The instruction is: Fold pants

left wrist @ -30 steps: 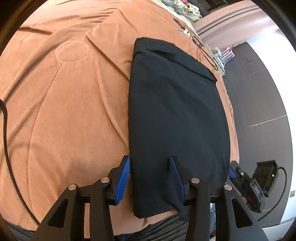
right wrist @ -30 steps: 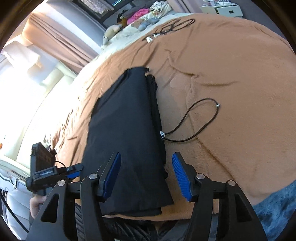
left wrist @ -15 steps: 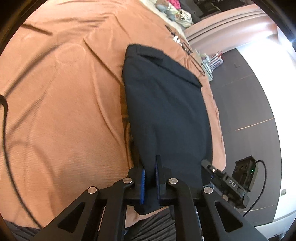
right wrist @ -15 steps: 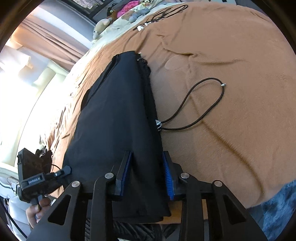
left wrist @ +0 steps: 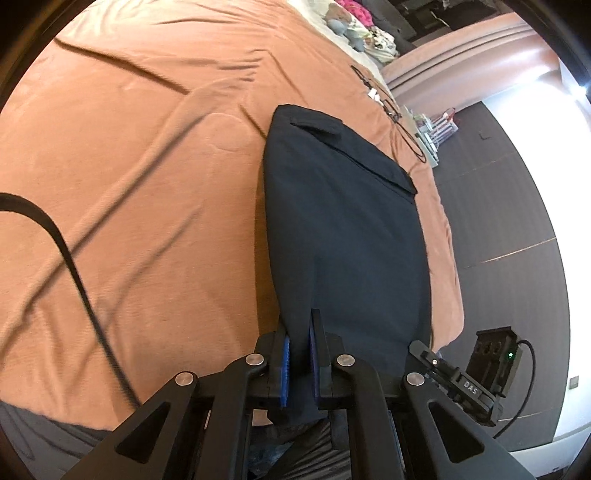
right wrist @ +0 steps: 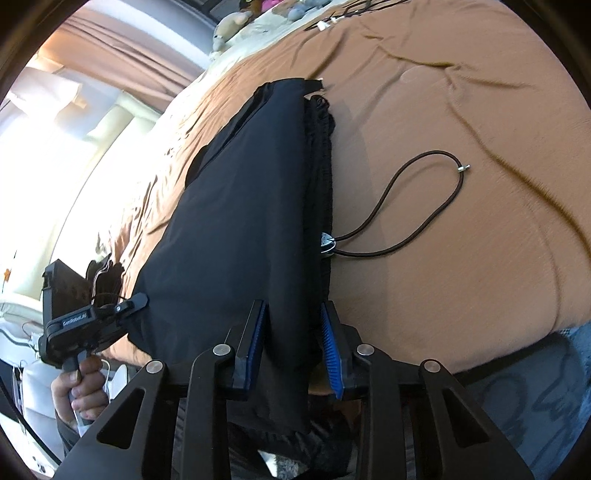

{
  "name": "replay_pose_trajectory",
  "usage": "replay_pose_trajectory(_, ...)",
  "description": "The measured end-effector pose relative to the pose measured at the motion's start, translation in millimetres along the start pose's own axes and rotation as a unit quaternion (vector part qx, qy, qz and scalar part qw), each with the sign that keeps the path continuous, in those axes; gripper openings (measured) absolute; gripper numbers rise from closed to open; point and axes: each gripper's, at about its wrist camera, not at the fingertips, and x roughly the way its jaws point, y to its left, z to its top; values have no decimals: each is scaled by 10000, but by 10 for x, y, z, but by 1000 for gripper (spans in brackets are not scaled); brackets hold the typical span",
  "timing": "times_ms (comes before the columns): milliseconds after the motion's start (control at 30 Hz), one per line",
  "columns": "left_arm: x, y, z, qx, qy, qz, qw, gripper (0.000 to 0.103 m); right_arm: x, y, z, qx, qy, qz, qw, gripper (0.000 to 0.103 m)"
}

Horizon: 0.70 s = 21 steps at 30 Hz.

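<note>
The black pants (left wrist: 343,221) lie folded lengthwise on a brown bedspread (left wrist: 129,184), waistband at the far end. My left gripper (left wrist: 299,354) is shut on the near left corner of the pants and lifts it off the bed. In the right wrist view the pants (right wrist: 243,221) rise toward the camera. My right gripper (right wrist: 293,343) is shut on their near right edge, with thick cloth bunched between the blue pads (right wrist: 328,347). A black drawstring (right wrist: 413,206) with a metal tip trails from the pants onto the bedspread (right wrist: 461,258).
A black cable (left wrist: 66,258) runs across the bed at left. Soft toys (left wrist: 351,26) and cords lie at the far end. Dark floor (left wrist: 517,221) lies past the bed's right edge. The other gripper and hand (right wrist: 81,332) show at lower left.
Both grippers went from open beside the near end of the pants to shut on it. The near end has lifted off the bed and the cloth now slopes up toward the cameras.
</note>
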Motion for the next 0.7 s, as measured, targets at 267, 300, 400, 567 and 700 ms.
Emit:
replay_pose_trajectory(267, -15, 66, -15, 36, 62, 79, 9999, 9, -172, 9, -64, -41, -70, 108, 9999, 20)
replay_pose_trajectory(300, -16, 69, -8, 45, 60, 104, 9999, 9, -193, 13, -87, -70, -65, 143, 9999, 9)
replay_pose_trajectory(400, -17, 102, 38, 14, 57, 152, 9999, 9, -233, -18, -136, -111, -2, 351, 9993, 3)
replay_pose_trajectory(567, 6, 182, 57, -16, 154, 234, 9996, 10, -78, -14, -155, -191, 181, 446, 9987, 2)
replay_pose_trajectory(700, 64, 195, 82, 96, 251, 433, 9987, 15, -86, -66, -125, -17, 244, 624, 9978, 2)
